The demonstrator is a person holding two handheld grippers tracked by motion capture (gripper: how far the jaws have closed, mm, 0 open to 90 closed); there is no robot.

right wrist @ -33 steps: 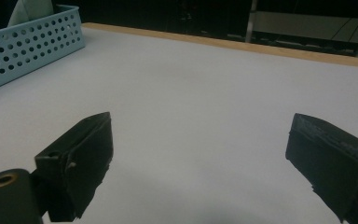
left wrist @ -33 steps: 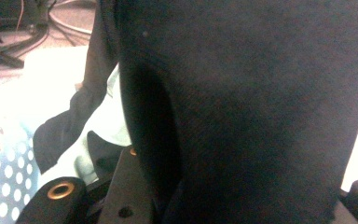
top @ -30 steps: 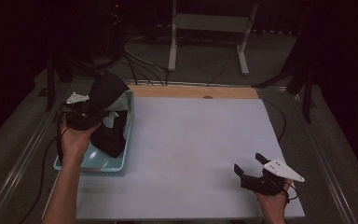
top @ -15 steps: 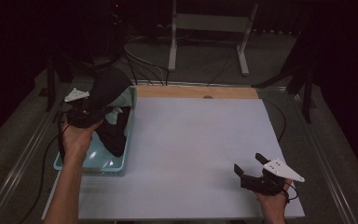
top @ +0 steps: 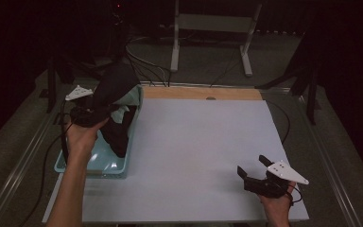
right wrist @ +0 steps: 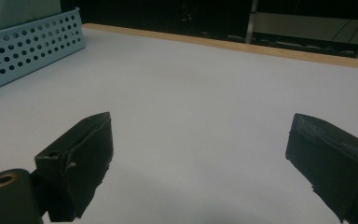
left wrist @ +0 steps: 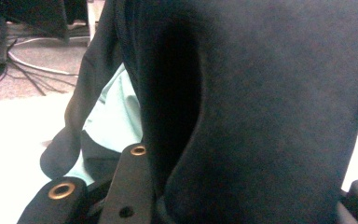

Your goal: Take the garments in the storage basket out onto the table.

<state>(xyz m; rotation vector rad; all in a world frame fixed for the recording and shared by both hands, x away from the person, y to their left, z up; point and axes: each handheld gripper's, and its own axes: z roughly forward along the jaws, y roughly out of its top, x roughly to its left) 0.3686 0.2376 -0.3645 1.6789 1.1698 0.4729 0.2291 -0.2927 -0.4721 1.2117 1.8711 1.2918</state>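
The left claw (top: 93,115) pinches a black cloth (top: 115,90) and holds it up over the blue basket (top: 101,163) at the counter's (top: 203,142) left. The cloth hangs long, down into it. The right claw (top: 256,171) rests spread wide, far right.

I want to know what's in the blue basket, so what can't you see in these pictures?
- Basket contents: in the high view the black cloth covers them.
- Left claw tips: the cloth hides them in the left gripper view, so its grip can't be confirmed.
- Pale green cloth: mostly behind the black cloth.
- Room beyond the table: too dark.
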